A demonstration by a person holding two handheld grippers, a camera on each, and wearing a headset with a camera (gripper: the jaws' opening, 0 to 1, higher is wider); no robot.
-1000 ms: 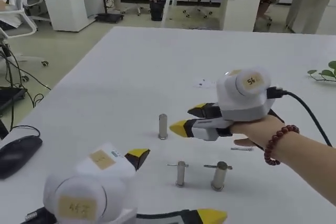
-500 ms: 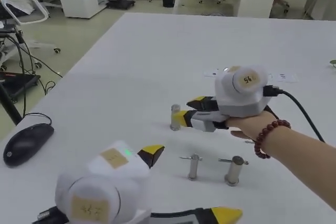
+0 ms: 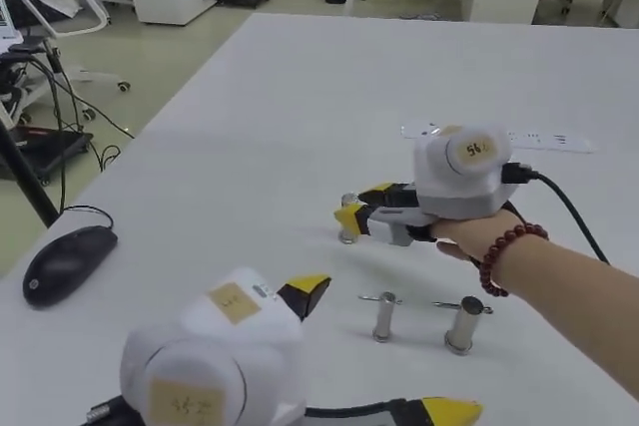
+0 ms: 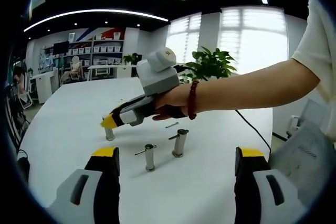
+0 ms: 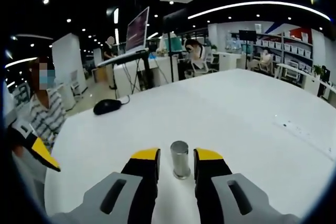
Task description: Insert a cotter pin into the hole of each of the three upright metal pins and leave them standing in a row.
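hovering nearest, left gripper point(image 3: 375, 354), jaws wide apart, empty; beyond, slim grey metal pin point(image 3: 384, 318) and stouter grey metal pin point(image 3: 461, 326), upright on white table point(image 3: 250, 127), each crossed by a thin cotter pin point(image 3: 369, 298); farther, right gripper point(image 3: 359, 209), jaws narrowly apart, flanking bare grey metal pin point(image 5: 180, 159).

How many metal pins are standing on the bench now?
3. Two carrying cotter pins stand side by side in front: left pin, right pin. The bare third pin stands farther back, between the jaws of the right tool.
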